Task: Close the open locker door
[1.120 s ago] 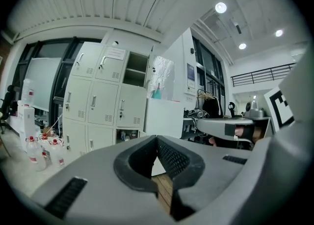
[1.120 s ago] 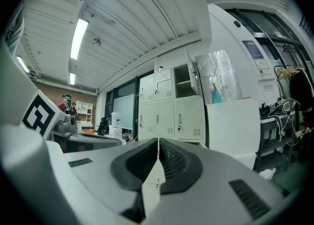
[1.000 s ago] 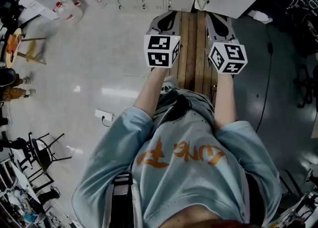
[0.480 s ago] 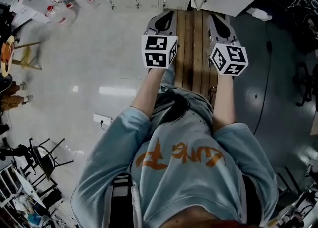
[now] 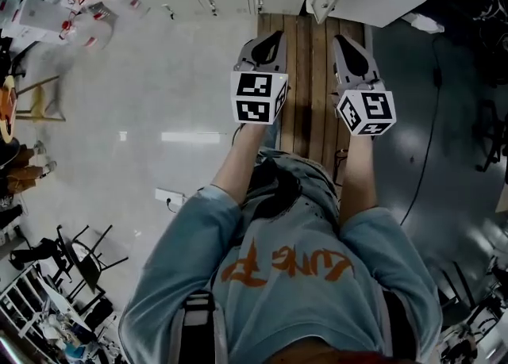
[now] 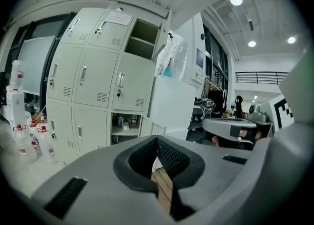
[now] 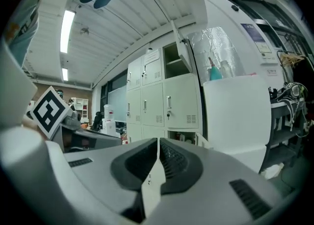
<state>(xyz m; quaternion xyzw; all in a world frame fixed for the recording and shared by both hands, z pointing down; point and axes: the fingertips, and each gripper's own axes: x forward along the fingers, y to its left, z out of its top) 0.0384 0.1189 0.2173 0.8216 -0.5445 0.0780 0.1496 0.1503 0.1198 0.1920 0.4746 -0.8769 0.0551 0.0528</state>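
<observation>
Before the lockers [image 6: 98,72], left gripper [image 6: 158,140] and right gripper [image 7: 158,143] sit pressed together, empty.

Head view dim; floor glare streak [image 5: 190,137] centre left. Gripper views fisheye-distorted with dark vignetted corners; strip light [image 7: 67,30] upper left.

Workshop-like lab: steel lockers [image 6: 98,82], bottles [image 6: 29,138], floor cable [image 5: 426,136].
</observation>
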